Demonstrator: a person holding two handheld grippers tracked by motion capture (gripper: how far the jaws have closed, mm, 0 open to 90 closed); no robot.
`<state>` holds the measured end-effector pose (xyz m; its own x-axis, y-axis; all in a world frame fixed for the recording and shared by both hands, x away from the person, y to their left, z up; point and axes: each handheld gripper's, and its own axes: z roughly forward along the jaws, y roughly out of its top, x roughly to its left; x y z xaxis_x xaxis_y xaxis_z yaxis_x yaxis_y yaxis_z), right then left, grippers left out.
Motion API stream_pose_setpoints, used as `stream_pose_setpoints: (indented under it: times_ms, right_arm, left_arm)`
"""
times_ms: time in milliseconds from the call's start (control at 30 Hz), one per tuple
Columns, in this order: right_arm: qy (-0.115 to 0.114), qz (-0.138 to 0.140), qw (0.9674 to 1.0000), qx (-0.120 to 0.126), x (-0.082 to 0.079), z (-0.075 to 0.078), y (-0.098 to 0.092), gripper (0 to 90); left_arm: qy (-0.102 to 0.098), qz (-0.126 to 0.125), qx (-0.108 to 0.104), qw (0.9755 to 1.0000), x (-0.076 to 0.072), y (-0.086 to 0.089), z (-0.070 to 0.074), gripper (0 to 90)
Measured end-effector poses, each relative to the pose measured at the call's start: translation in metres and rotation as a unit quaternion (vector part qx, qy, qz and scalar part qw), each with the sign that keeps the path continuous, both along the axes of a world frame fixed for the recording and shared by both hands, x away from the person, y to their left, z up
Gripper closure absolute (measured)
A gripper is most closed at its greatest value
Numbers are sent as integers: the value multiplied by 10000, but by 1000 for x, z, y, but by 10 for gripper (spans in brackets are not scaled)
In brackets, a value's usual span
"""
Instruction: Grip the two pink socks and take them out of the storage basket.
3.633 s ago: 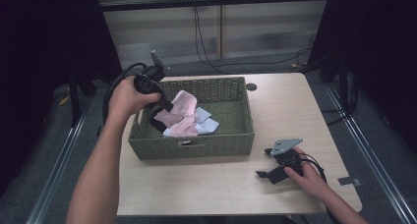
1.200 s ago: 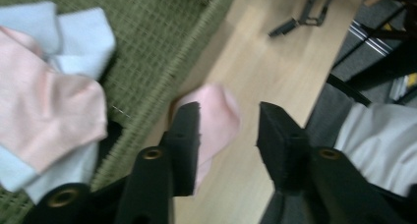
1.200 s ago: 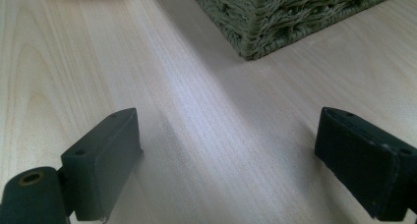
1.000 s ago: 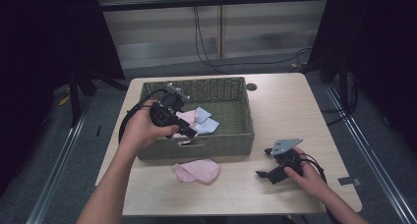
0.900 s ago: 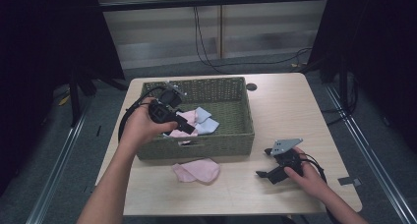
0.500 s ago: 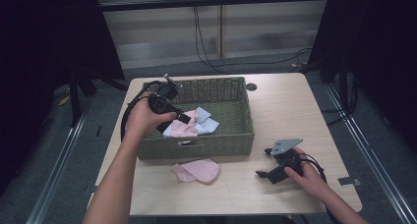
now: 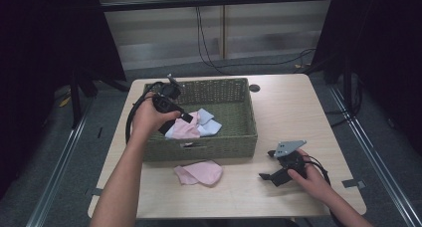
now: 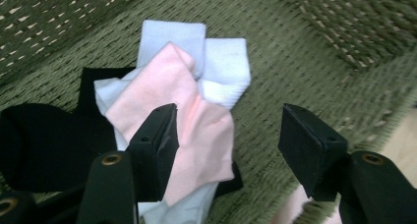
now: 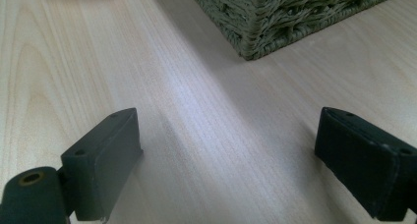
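Observation:
A green wicker basket (image 7: 219,147) stands mid-table. Inside it, a pink sock (image 7: 186,129) lies on light blue socks (image 7: 210,125) beside a black sock (image 8: 39,140). My left gripper (image 7: 175,121) hangs low over this pile at the basket's left. Its jaws have just been opening, and they straddle the pink sock (image 8: 162,86) without pressing on it. The left gripper (image 8: 228,135) is open. A second pink sock (image 7: 199,172) lies on the table in front of the basket. My right gripper (image 7: 266,165) rests open on the table at the right, nothing between its fingers (image 9: 105,155).
The wooden table (image 7: 288,107) has bare room right of the basket and along the front edge. The basket's corner (image 9: 275,17) stands ahead of the right gripper (image 9: 226,150). A cable loops from the left gripper by the basket's left wall. Dark curtains flank the table.
The left gripper went from holding a pink sock to leaving it on the table, then moved back over the basket and down toward the socks, its jaws widening. The right hand stayed still.

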<state>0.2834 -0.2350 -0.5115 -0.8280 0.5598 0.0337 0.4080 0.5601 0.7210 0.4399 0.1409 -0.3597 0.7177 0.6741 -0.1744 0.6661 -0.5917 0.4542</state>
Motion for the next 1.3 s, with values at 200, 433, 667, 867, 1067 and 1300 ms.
stream_pose_setpoints:
  times_ms: [200,433,667,867,1067,1300]
  right_arm:
    - [4,-12,10000,5,0,0,0,94]
    - [5,-11,10000,8,0,0,0,94]
    - [5,-9,10000,9,0,0,0,94]
    - [6,-9,10000,7,0,0,0,94]
    - [7,-9,10000,7,0,0,0,94]
    - [1,0,10000,-1,0,0,0,93]
  left_arm:
    - [51,131,109,9998,9,0,-11,394]
    - [123,222,105,9996,21,-1,-28,384]
    - [173,308,159,9993,32,0,-43,368]
    - [325,321,168,9988,37,2,-57,379]
    - [425,228,159,9987,35,2,-69,381]
    - [418,218,483,9977,36,2,-81,512]
